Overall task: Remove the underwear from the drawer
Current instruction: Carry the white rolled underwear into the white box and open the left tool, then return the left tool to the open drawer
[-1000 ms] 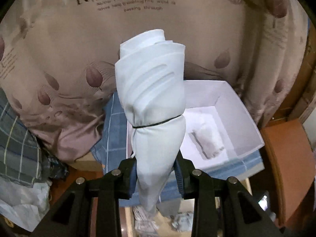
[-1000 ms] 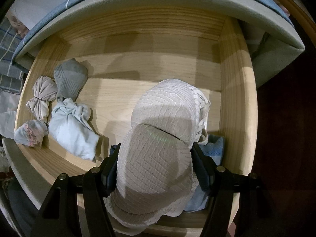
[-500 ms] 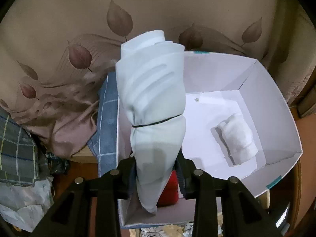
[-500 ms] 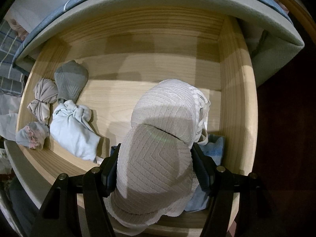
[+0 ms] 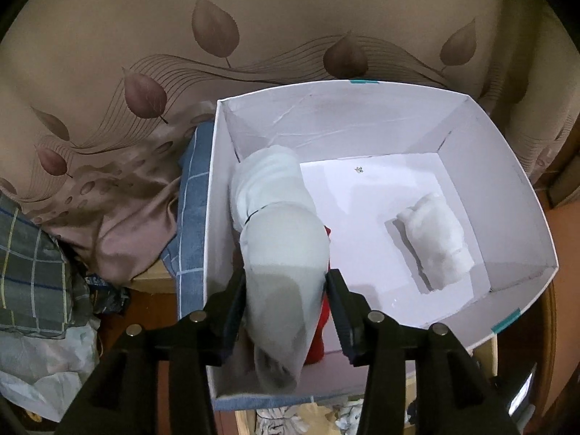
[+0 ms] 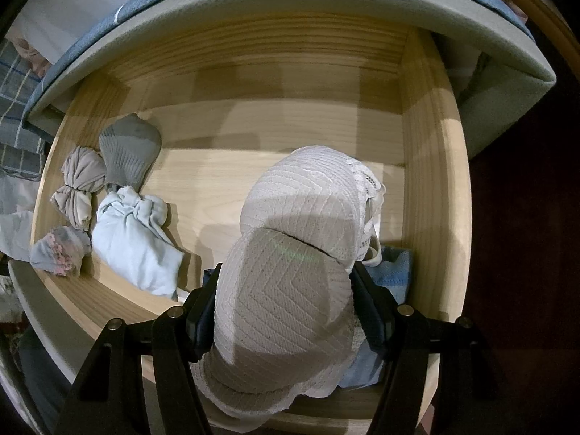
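In the left wrist view a white rolled underwear bundle (image 5: 275, 217), tied with a dark band, leans into a white cardboard box (image 5: 507, 166) on top of a red item (image 5: 319, 337). My left gripper (image 5: 286, 290) straddles its lower end; the jaws are opening and the pads look just off the cloth. Another white roll (image 5: 433, 244) lies on the box floor. In the right wrist view my right gripper (image 6: 286, 290) is shut on a white lace bra (image 6: 304, 217) above the open wooden drawer (image 6: 427, 181).
The drawer's left side holds a pale blue garment (image 6: 134, 243), a grey sock (image 6: 128, 148), a beige knot (image 6: 79, 188) and a small pink-flowered piece (image 6: 59, 250). A blue garment (image 6: 393, 272) lies under the bra. Leaf-print cloth (image 5: 181, 72) and blue checked fabric (image 5: 192, 217) border the box.
The left gripper came down over the white box, its jaws widened, and the white bundle sank and tipped forward into the box. The right gripper and the bra stayed still.
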{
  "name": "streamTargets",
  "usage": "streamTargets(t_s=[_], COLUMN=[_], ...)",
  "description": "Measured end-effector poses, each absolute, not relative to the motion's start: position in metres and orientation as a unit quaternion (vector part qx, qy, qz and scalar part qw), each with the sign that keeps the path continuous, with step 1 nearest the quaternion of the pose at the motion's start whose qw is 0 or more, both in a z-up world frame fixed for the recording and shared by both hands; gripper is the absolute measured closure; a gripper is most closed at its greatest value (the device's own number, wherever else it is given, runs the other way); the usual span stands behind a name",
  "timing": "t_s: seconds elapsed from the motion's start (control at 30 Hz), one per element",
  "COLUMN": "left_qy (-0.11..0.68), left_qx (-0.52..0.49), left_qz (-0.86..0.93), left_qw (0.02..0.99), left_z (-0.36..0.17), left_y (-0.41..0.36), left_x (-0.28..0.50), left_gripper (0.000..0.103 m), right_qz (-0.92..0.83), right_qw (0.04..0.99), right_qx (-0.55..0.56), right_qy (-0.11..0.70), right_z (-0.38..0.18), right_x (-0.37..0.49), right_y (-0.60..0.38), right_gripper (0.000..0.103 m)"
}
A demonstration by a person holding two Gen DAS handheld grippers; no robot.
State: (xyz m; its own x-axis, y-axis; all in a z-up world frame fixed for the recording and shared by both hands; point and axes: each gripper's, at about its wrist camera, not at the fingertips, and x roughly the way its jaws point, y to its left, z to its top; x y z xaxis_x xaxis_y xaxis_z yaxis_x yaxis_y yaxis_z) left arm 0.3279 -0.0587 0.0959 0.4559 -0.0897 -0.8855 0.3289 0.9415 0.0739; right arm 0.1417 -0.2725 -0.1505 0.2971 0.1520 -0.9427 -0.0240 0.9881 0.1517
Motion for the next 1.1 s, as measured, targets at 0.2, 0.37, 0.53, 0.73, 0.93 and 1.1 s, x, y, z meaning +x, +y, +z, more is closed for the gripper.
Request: streamTargets(t_s=[0.2, 0.37, 0.53, 0.73, 0.93, 1.1], left_qy=[0.487, 0.476, 0.481, 0.514, 0.548, 0.562], left_qx=[0.12, 0.116, 0.104, 0.091, 0.062, 0.039], left_qz=[-0.127, -0.113, -0.093, -0.073, -0.051, -0.037], left_qw=[0.856, 0.864, 0.866, 0.85, 0.833, 0.826], left_z=[0.115, 0.127, 0.123, 0.087, 0.045, 0.013], left_y=[-0.051, -0.035, -0.01, 0.018, 0.033, 0.034], left_x=[0.303, 0.268, 0.23, 0.195, 0.172, 0.154], left_gripper=[0.058, 0.058, 0.057, 0.056, 0.056, 0.056], right_qz=[0.054, 0.051, 0.043, 0.037, 0.026, 0.017], right_qw=[0.804, 0.803, 0.8, 0.791, 0.776, 0.761], right_qx=[0.05, 0.041, 0.028, 0.005, -0.026, -0.037], right_qy=[0.591, 0.593, 0.598, 0.61, 0.63, 0.647], right_z=[-0.15, -0.149, -0.15, -0.153, -0.157, -0.159], right_x=[0.142, 0.144, 0.146, 0.148, 0.156, 0.166], right_y=[-0.272, -0.269, -0.265, -0.26, -0.25, -0.242], right_gripper=[0.04, 0.04, 0.04, 0.04, 0.039, 0.039])
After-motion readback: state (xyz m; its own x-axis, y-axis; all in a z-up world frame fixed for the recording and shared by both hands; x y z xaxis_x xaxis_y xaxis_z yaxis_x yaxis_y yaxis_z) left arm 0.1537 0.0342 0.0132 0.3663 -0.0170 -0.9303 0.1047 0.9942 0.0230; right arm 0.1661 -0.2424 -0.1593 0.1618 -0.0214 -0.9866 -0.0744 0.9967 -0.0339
